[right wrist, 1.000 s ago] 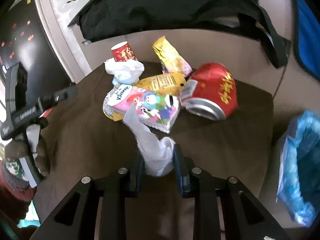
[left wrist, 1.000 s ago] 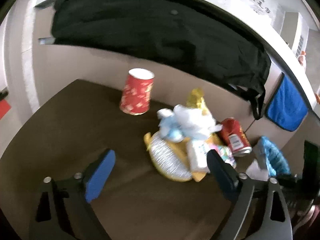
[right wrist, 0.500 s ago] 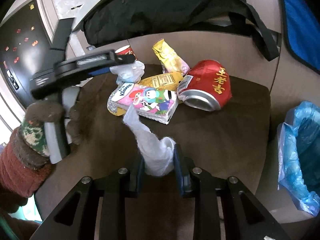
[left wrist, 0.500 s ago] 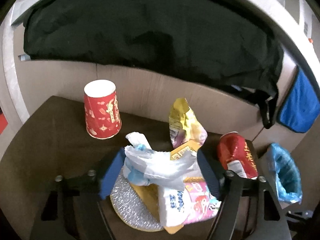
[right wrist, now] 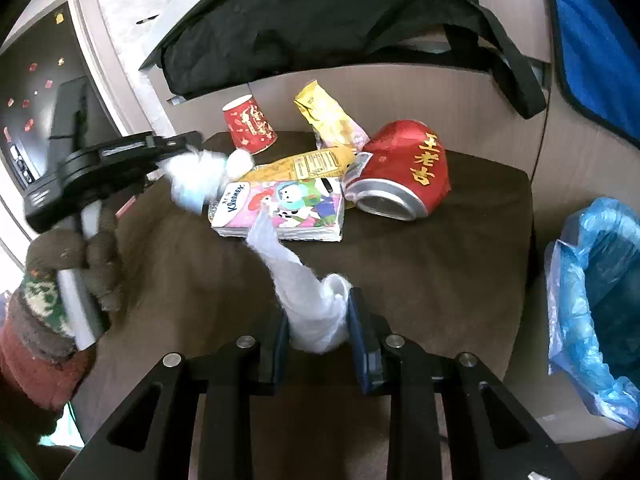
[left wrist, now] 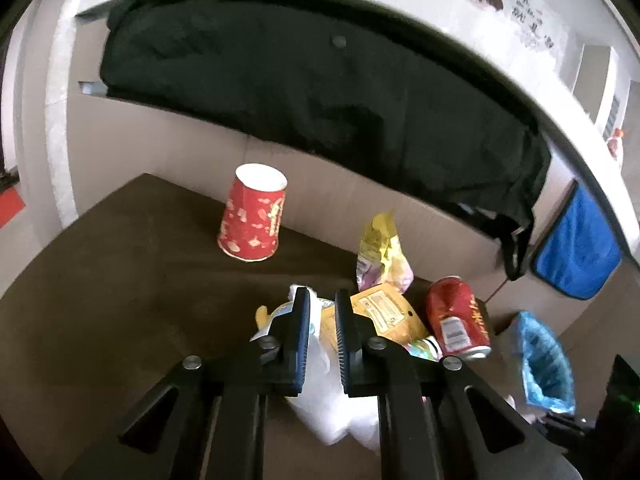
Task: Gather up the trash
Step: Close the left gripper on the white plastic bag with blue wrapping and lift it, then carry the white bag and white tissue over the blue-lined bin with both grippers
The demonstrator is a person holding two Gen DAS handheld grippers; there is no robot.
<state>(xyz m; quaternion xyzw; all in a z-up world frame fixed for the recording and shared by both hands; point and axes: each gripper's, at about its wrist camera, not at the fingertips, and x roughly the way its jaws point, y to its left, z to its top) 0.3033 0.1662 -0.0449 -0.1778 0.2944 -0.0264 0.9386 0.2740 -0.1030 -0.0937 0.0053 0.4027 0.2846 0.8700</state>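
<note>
My left gripper (left wrist: 322, 300) is shut on a crumpled white tissue wad (left wrist: 340, 412); in the right wrist view the left gripper (right wrist: 188, 148) holds that wad (right wrist: 196, 180) above the brown table (right wrist: 440, 264). My right gripper (right wrist: 316, 312) is shut on a twisted white tissue (right wrist: 304, 288) whose tip reaches the Kleenex pack (right wrist: 280, 208). A red can (right wrist: 404, 168), a yellow snack wrapper (right wrist: 328, 120), a yellow pouch (right wrist: 304, 164) and a red paper cup (right wrist: 248, 126) lie behind.
A bin with a blue liner (right wrist: 600, 296) stands right of the table, also in the left wrist view (left wrist: 544, 360). A black jacket (left wrist: 320, 88) hangs over the rail behind. A blue cloth (left wrist: 576, 252) hangs at the right.
My left gripper has shut on the white tissue wad and lifted it off the pile toward the left. My right gripper still holds its tissue in place.
</note>
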